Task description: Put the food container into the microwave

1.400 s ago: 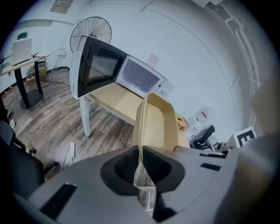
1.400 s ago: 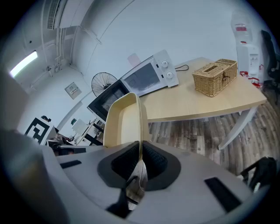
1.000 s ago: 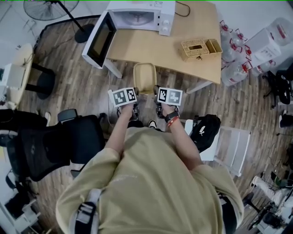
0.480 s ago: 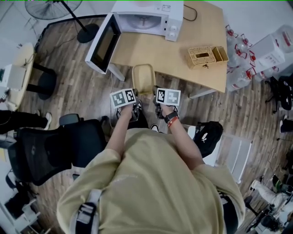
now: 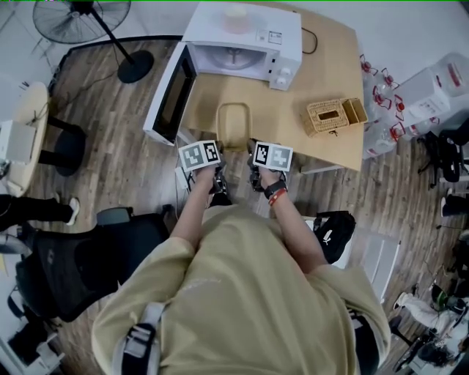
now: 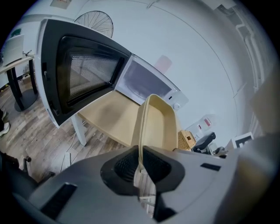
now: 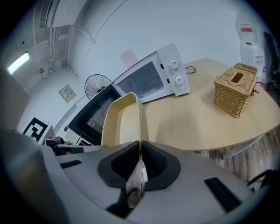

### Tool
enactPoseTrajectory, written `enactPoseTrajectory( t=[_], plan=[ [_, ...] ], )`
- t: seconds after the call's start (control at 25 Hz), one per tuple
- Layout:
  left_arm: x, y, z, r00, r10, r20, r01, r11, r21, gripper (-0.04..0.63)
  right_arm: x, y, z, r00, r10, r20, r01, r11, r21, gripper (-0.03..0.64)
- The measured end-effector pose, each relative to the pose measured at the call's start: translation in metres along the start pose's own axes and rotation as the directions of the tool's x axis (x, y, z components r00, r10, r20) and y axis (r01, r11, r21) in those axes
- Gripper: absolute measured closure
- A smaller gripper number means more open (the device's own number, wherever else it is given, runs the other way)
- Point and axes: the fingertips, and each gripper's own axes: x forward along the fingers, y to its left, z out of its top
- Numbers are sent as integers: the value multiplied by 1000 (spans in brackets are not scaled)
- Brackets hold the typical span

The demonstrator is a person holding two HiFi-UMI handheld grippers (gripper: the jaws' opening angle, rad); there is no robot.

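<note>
The table (image 5: 322,80) carries a white microwave (image 5: 242,36), its door (image 5: 167,94) swung wide open. In front of the microwave's mouth, above the table, hangs the beige food container (image 5: 233,126). The left tongs (image 6: 141,165) are clamped on one rim and the right tongs (image 7: 140,159) on the other.

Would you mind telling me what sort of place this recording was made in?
Most likely an office or lab workroom, not a home kitchen: the microwave sits door-open on a plain wooden table, with a black office chair and a standing fan nearby.
</note>
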Motion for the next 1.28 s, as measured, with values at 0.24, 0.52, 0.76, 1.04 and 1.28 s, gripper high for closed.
enactPoseTrajectory(
  t=[0.24,0.52,0.76,1.04,1.28],
  plan=[
    [14,14,35,1000,-17,-21,17,1000,10,549,33,8,25,999,-46,2,46,999,22,575],
    [25,29,80,999,-23,-34,25,998,62,549,65,20,53,997,-76,20,75,996,55,577],
    [35,34,113,998,-43,-46,48,993,110,549,84,27,76,993,-108,57,102,991,91,577],
    [48,35,131,996,-66,-62,73,990,118,549,92,25,90,989,-128,74,118,985,129,577],
    [61,31,156,996,-77,-48,83,989,126,549,107,20,115,988,-122,95,107,984,142,577]
  ],
)
